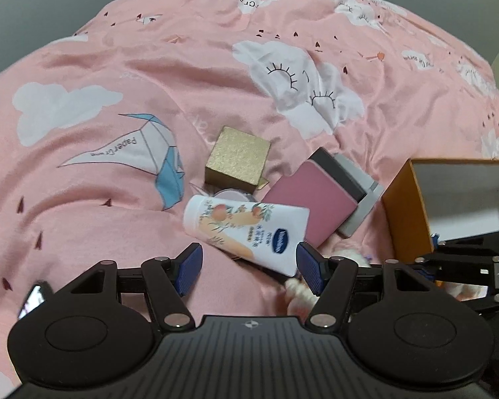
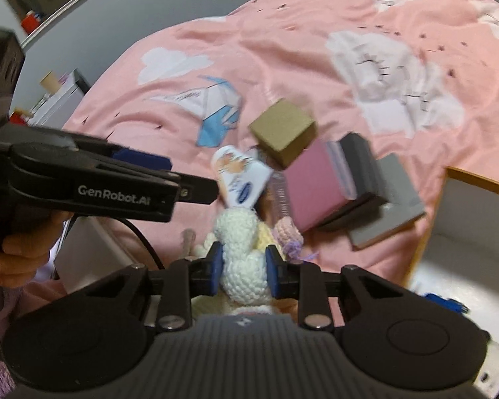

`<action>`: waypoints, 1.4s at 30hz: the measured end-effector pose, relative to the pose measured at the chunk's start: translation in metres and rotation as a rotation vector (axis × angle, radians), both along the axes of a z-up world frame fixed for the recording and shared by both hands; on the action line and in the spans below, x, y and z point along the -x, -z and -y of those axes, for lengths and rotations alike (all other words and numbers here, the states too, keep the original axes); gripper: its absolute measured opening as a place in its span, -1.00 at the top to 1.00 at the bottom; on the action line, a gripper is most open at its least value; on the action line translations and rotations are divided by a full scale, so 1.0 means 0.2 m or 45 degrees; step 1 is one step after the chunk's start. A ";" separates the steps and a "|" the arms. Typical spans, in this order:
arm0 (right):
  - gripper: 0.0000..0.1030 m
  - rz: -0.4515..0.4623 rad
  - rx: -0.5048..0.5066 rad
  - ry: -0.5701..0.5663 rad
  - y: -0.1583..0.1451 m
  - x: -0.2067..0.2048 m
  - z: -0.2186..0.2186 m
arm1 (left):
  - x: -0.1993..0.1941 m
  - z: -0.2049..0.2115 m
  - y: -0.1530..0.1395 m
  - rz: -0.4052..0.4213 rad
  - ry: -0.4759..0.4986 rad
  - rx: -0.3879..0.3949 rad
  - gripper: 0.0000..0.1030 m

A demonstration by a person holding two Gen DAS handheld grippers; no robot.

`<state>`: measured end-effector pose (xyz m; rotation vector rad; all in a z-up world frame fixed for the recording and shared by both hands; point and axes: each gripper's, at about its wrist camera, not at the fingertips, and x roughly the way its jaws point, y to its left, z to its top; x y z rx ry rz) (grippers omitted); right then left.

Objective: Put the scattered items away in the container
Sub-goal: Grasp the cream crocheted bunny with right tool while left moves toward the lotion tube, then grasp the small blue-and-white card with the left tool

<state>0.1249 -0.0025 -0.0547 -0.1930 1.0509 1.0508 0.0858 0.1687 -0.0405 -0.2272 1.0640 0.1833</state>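
Right tongs [image 2: 243,274] clamp crocheted toy [image 2: 246,259]; left tongs [image 1: 249,267] apart over lotion tube [image 1: 246,229], possibly touching.

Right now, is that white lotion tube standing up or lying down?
Lying down. The lotion tube rests on its side on the pink bedspread, cap end pointing left, printed label facing up.

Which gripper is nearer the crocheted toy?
Right. The right gripper has its pads pressed on the crocheted toy. The left gripper hangs open over the lotion tube, with the toy off to its right.
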 end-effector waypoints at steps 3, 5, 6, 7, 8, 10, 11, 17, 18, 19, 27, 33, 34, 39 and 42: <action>0.43 0.035 -0.018 0.072 -0.05 -0.03 0.06 | -0.02 0.02 0.01 0.006 -0.002 -0.010 -0.42; 0.43 0.088 -0.030 0.125 -0.09 -0.05 0.10 | -0.03 0.04 0.01 0.015 0.008 -0.033 -0.42; 0.43 0.124 -0.035 0.158 -0.11 -0.06 0.11 | -0.04 0.05 0.01 0.020 0.014 -0.041 -0.42; 0.44 0.154 -0.045 0.190 -0.13 -0.07 0.13 | -0.05 0.06 0.01 0.023 0.022 -0.046 -0.42; 0.43 0.174 -0.059 0.221 -0.16 -0.09 0.15 | -0.06 0.07 0.01 0.027 0.029 -0.053 -0.42; 0.43 0.194 -0.091 0.268 -0.20 -0.12 0.18 | -0.07 0.09 0.02 0.034 0.043 -0.075 -0.42; 0.43 0.206 -0.104 0.288 -0.22 -0.13 0.20 | -0.08 0.10 0.03 0.033 0.049 -0.086 -0.42; 0.43 0.291 -0.108 0.388 -0.28 -0.17 0.29 | -0.14 0.20 0.09 0.016 0.076 -0.216 -0.42; 0.43 0.285 -0.111 0.403 -0.28 -0.18 0.30 | -0.15 0.23 0.10 0.011 0.076 -0.258 -0.42; 0.43 0.277 -0.113 0.417 -0.28 -0.18 0.32 | -0.16 0.25 0.12 -0.003 0.079 -0.303 -0.42; 0.42 0.278 -0.117 0.471 -0.28 -0.18 0.41 | -0.22 0.38 0.25 -0.067 0.051 -0.546 0.19; 0.42 0.280 -0.100 0.513 -0.27 -0.16 0.48 | -0.17 0.33 0.16 0.036 -0.016 -0.541 0.63; 0.42 0.279 -0.100 0.519 -0.27 -0.15 0.49 | -0.16 0.32 0.14 0.048 -0.028 -0.531 0.69; 0.42 0.297 -0.104 0.553 -0.28 -0.11 0.56 | -0.09 0.22 0.06 0.108 -0.088 -0.434 0.80; 0.42 0.305 -0.109 0.589 -0.30 -0.09 0.62 | -0.03 0.15 0.02 0.153 -0.121 -0.336 0.82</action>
